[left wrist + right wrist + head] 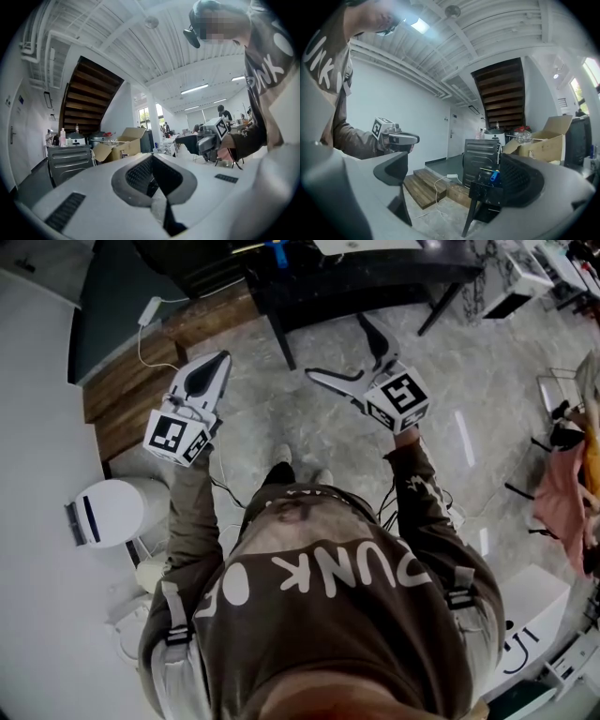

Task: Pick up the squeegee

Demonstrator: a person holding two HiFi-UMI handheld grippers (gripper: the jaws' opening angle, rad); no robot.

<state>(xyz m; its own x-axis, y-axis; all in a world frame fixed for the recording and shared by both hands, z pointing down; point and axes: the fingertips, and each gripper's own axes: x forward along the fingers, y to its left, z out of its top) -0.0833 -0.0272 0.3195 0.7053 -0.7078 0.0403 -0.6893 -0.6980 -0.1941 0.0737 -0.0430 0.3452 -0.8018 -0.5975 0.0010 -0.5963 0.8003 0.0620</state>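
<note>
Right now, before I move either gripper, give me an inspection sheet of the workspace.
Surface: grey stone floor; black table ahead.
Job's things: blue item on the black table, too small to identify.
Clutter: open cardboard box; white bin by the wall.
Grippers: left gripper jaws together, nothing between them; right gripper jaws apart, empty. Both are held in the air.
Cables: white cable trailing over the wooden steps.
Surroundings: dark staircase; pink garment at the right.
</note>
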